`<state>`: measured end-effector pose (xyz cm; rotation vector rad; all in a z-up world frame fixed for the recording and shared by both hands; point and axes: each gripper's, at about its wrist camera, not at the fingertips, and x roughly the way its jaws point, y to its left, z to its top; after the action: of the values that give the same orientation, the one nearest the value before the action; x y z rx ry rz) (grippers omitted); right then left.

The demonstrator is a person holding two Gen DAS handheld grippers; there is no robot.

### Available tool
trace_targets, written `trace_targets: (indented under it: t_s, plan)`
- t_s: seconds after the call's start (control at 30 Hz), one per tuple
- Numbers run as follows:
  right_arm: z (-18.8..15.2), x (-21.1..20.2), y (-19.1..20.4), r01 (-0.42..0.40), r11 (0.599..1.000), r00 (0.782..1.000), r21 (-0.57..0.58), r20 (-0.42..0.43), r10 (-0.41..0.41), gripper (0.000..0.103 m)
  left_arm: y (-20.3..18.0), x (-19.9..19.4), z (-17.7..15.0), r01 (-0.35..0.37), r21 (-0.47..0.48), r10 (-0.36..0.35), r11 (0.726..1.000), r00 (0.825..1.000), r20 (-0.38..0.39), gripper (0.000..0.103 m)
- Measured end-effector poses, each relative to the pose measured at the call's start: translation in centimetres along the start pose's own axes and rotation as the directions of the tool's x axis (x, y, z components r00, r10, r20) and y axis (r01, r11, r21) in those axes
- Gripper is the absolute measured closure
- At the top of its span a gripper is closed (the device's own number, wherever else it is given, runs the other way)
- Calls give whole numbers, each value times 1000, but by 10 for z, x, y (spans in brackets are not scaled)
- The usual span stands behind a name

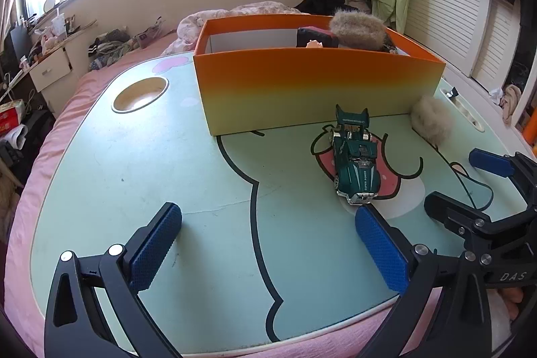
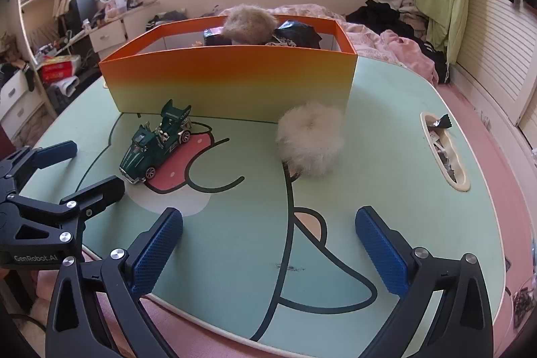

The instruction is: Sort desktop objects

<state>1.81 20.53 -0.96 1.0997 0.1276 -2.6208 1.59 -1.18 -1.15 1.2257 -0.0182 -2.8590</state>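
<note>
Both jaws spread wide, nothing held: left gripper (image 1: 268,244) lines up on toy car (image 1: 355,163), right gripper (image 2: 268,244) probably on fluffy pom-pom (image 2: 310,138), orange box (image 2: 228,83) behind.

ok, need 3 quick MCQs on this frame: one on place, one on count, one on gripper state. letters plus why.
1. Where is the green toy car?
A. inside the orange box
B. on the table in front of the orange box
C. in the round cup hole

2. How many loose items lie on the table in front of the orange box?
A. two
B. four
C. none

3. How do the left gripper and right gripper stand?
A. both open, empty
B. both shut
C. left holds the car

Key: 1 B, car sits on the table; 2 A, car plus white fluffy ball; 3 A, nothing between the jaws.
</note>
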Motion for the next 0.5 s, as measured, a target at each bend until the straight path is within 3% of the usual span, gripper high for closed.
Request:
trace_targets:
  t_s: [0.5]
  plan:
    - [11,1,6,-6,1000,1000,-7,-2,6,0,-4,0,-1,2,3,-2,1000,1000,2,0]
